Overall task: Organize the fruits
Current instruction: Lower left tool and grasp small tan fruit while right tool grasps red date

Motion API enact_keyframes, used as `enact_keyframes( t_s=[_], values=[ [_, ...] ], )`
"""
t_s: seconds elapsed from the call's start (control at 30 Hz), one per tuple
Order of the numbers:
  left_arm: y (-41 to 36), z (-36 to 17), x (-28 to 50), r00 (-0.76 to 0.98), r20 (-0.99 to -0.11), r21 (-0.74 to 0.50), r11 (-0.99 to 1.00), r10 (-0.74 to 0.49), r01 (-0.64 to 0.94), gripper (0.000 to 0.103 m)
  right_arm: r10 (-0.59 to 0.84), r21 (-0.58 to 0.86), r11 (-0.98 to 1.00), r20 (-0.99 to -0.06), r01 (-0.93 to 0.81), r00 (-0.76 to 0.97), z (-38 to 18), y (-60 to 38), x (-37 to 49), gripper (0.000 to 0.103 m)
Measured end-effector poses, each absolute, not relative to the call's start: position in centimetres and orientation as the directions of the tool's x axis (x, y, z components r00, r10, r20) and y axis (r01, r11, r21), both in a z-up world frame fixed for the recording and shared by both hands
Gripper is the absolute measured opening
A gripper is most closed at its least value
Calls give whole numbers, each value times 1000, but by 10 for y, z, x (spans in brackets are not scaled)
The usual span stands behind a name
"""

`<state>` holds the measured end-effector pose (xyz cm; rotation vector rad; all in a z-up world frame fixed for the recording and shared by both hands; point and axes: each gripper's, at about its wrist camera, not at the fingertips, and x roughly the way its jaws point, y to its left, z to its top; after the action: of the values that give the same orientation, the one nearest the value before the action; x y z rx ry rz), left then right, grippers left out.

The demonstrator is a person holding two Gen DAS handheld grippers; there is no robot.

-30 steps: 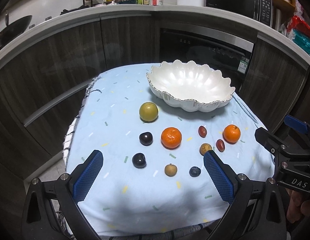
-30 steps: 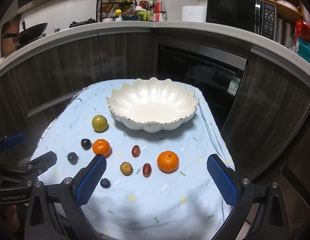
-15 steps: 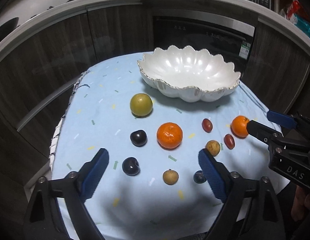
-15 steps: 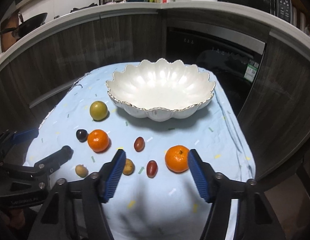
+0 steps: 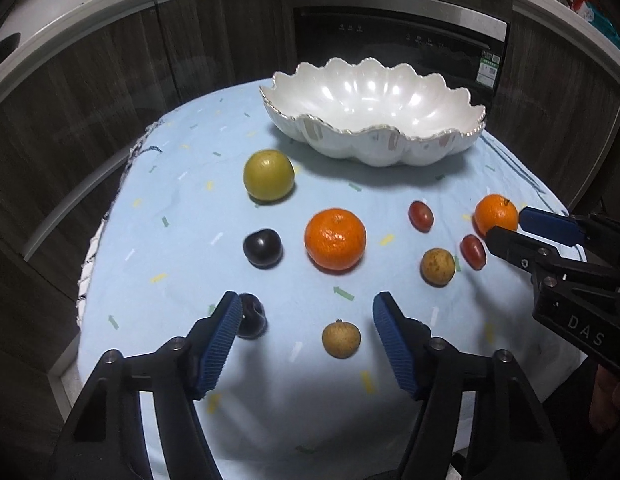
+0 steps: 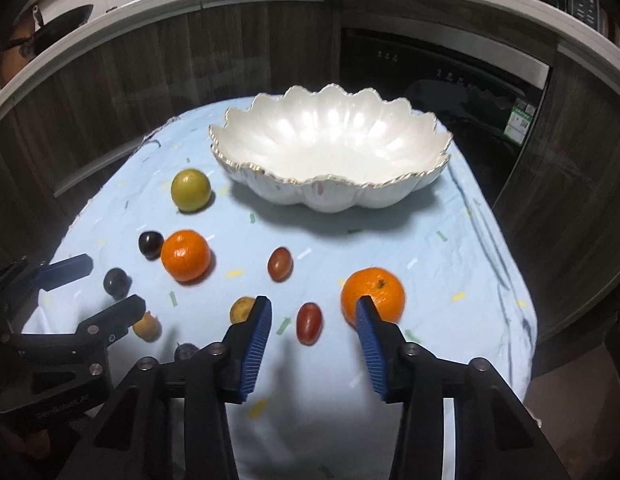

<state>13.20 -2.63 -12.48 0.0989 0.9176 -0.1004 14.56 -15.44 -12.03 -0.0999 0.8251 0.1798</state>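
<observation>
Both jaw pairs are closing, nothing pressed: the left gripper (image 5: 307, 316) is tilted down around a longan (image 5: 341, 339), the right gripper (image 6: 312, 314) around a red grape (image 6: 309, 323). A plum (image 5: 251, 316) is half hidden. The bowl (image 6: 269, 184) is seen upper centre.

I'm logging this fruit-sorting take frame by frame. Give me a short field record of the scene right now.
surface: light blue patterned cloth
container: white scalloped ceramic bowl, empty
loose fruit: two oranges, a yellow-green round fruit, dark plums, red grape tomatoes, small brown fruits, all on the cloth
left gripper: jaws closing, small brown round fruit between them, untouched
right gripper: jaws closing, oval red grape tomato between them, untouched
</observation>
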Motion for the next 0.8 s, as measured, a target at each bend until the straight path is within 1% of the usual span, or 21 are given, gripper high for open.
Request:
enact_keyframes(
  t_s=[0.07,0.13,0.2,0.23,0.27,0.4,0.67,0.8],
  values=[
    [-28,-128,132,599,-800,44,989,-48,138,64,120,-19,980,-741,-199,661,-124,-154,147,42],
    [-30,-131,133,591,-804,40,988,-57,149,57,119,-16,980,-745,-197,657,-127,-154,150,42],
    [-31,-135,134,579,-813,37,987,-60,154,54,120,-12,981,-750,-195,650,-130,-154,153,42],
    [-31,-137,134,576,-816,36,988,-60,153,54,121,-11,981,-753,-196,646,-132,-153,154,40],
    [-30,-138,134,570,-819,32,988,-60,150,54,123,-9,980,-759,-199,640,-134,-153,155,36],
    [-27,-144,137,550,-832,12,990,-67,137,54,131,-4,977,-777,-213,616,-143,-151,159,30],
    [-25,-153,137,523,-848,-15,990,-85,138,51,110,-11,981,-795,-196,596,-155,-151,165,30],
    [-25,-153,136,521,-848,-22,989,-97,148,46,106,-11,981,-803,-192,587,-158,-150,167,30]
  ],
)
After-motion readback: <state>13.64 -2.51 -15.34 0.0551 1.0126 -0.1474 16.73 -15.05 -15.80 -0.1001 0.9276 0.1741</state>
